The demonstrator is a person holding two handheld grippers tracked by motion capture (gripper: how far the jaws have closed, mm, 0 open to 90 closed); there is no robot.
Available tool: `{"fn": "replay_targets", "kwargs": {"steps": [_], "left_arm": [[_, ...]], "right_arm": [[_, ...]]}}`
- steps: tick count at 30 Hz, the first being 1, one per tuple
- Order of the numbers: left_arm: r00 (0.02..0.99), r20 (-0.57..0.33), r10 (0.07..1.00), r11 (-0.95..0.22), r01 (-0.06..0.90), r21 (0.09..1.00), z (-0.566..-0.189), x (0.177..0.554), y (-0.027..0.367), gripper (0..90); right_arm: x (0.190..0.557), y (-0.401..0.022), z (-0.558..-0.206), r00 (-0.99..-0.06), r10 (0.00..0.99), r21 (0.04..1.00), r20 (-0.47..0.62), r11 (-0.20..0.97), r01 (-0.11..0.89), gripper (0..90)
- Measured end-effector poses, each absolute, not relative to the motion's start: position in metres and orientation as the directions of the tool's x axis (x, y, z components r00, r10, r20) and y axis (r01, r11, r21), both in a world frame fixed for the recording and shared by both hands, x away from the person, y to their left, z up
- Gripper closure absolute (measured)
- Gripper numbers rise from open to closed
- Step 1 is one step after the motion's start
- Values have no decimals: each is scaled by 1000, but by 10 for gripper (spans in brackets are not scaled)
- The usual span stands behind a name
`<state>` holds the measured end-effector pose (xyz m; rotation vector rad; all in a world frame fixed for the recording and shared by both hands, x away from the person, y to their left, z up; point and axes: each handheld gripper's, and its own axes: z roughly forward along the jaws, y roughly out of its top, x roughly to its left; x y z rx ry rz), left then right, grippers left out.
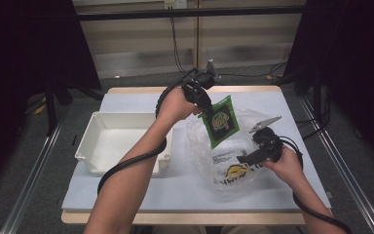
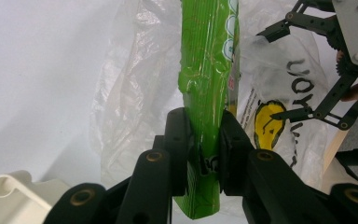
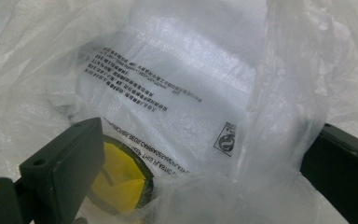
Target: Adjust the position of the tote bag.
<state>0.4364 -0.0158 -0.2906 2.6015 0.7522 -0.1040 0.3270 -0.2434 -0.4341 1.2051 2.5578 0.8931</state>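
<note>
Across the frame's middle, on the tabletop [image 1: 126,195], the clear plastic bag [image 1: 209,146] has its rim caught between the right tool's [image 1: 253,155] spread jaws; above, the left tool [image 1: 203,108] pinches the green packet [image 1: 221,122]. Step: moving packet between bag and white bin [image 1: 97,131]; direction unclear.

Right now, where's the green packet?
High view, right of center: the green packet hangs clamped in the left gripper over the clear plastic bag, right of the white tray.
</note>
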Motion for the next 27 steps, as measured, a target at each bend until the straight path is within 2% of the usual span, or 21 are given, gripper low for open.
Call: {"fn": "replay_targets", "kwargs": {"steps": [27], "left_arm": [[855,-154,494,-760,512,401,-261,438,-4,769]], "right_arm": [[326,-242,-433,-663,743,584,89,501,639,34]]}}
